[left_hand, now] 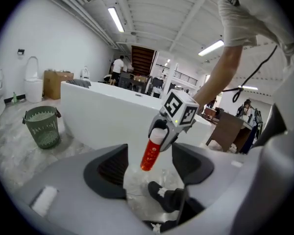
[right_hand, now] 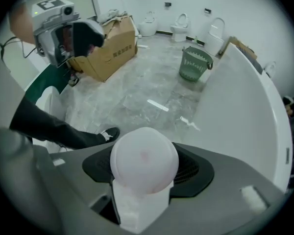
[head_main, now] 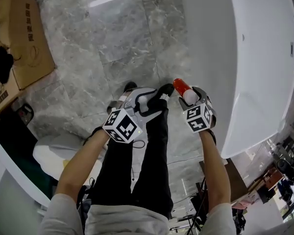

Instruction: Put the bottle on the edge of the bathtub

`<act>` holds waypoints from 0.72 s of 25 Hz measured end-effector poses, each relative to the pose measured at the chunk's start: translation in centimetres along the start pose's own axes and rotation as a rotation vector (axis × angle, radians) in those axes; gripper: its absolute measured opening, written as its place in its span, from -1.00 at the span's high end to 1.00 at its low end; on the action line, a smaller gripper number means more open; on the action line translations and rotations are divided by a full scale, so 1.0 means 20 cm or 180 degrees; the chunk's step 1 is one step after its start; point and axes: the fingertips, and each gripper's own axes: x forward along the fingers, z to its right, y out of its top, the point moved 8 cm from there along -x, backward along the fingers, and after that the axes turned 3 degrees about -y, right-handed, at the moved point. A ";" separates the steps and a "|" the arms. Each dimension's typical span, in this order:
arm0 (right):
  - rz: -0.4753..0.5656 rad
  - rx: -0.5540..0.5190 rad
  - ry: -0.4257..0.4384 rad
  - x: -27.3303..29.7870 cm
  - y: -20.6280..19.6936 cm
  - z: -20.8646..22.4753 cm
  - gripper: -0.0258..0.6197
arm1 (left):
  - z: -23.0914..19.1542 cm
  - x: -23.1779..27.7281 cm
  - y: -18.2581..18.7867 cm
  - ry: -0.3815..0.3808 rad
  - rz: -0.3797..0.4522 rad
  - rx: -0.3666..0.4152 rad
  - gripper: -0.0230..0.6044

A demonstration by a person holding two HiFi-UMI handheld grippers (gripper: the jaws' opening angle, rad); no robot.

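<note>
Bottle [head_main: 182,88] is clamped in your right hand-held gripper [head_main: 187,94], both jaws shut on its white end. The red body sticks out fwd past the jaw tips. From the left hand-held gripper's camera, the bottle [left_hand: 151,151] hangs red end down out of the right hand-held gripper [left_hand: 172,119]. In the right gripper view, only the round white end [right_hand: 144,160] shows btwn the jaws and the red part is hidden.

Bathtub [head_main: 255,58] is just off the right side of that hand-held gripper. The bottle is apart from it, in the air over the marble floor [head_main: 122,38], not on the edge.

Your left hand-held gripper [head_main: 156,96] is level w/ the right one and close on its left. Its jaws are apart w/ nothing held; btwn them you see only floor and your shoe [left_hand: 164,196].

Green bin [right_hand: 195,63] stands ahead of the right hand-held gripper, next to the tub wall [right_hand: 240,111]. Cardboard box [right_hand: 110,48] is ahead and off to the left.
</note>
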 end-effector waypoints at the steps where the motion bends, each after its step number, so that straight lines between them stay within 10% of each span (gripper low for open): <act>1: 0.0013 0.0150 -0.0020 0.04 0.00 0.03 0.03 | -0.01 0.01 0.00 0.0019 0.0002 -0.0061 -0.13; 9: -0.0010 0.1004 -0.0221 0.34 0.07 0.29 0.04 | -0.18 0.09 0.01 0.0358 0.0109 -0.0487 -0.12; 18: -0.0034 0.1552 -0.0331 0.63 0.07 0.54 0.04 | -0.36 0.20 0.02 0.0668 0.0449 -0.0775 0.75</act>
